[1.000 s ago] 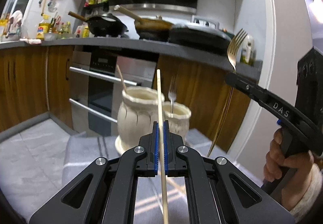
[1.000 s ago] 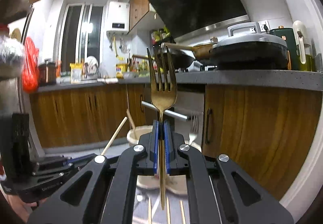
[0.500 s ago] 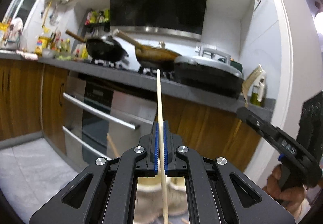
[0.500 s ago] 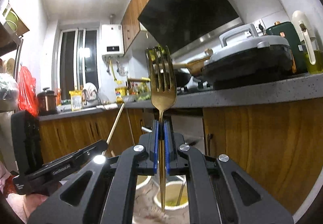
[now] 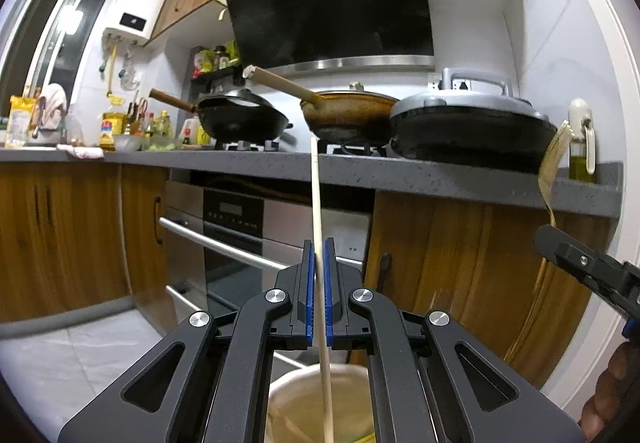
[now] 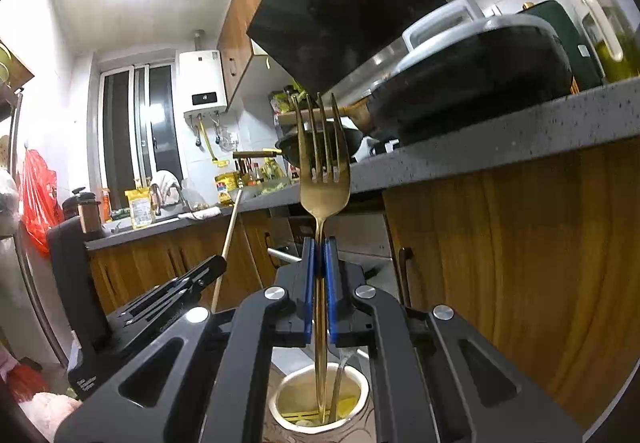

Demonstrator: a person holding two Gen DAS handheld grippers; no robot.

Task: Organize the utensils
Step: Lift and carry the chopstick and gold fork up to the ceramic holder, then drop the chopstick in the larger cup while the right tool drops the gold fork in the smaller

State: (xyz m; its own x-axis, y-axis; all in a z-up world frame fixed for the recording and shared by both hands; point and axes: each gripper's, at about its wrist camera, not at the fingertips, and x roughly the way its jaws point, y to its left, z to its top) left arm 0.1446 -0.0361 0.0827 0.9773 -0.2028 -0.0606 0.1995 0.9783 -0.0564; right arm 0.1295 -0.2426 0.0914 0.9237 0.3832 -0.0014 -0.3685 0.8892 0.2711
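My left gripper (image 5: 318, 255) is shut on a wooden chopstick (image 5: 317, 199) held upright, its lower end reaching into the mouth of a cream ceramic jar (image 5: 304, 383) right below. My right gripper (image 6: 319, 255) is shut on a gold fork (image 6: 322, 167), tines up, its handle end dipping into a smaller cream cup (image 6: 318, 403) that also holds a silver utensil (image 6: 340, 379). In the left wrist view the right gripper's finger (image 5: 580, 263) and the blurred fork (image 5: 554, 163) show at the right. In the right wrist view the left gripper (image 6: 176, 291) with its chopstick (image 6: 228, 239) shows at the left.
A kitchen counter (image 5: 400, 171) with two woks and a lidded pan (image 5: 468, 127) runs across behind. An oven (image 5: 240, 235) and wooden cabinet doors (image 5: 460, 263) stand below it. A grey striped cloth (image 5: 80, 347) lies under the jars.
Both grippers have moved forward and over the jars, tilting the views up. The chopstick end now sits in the big jar's mouth and the fork handle in the small cup.
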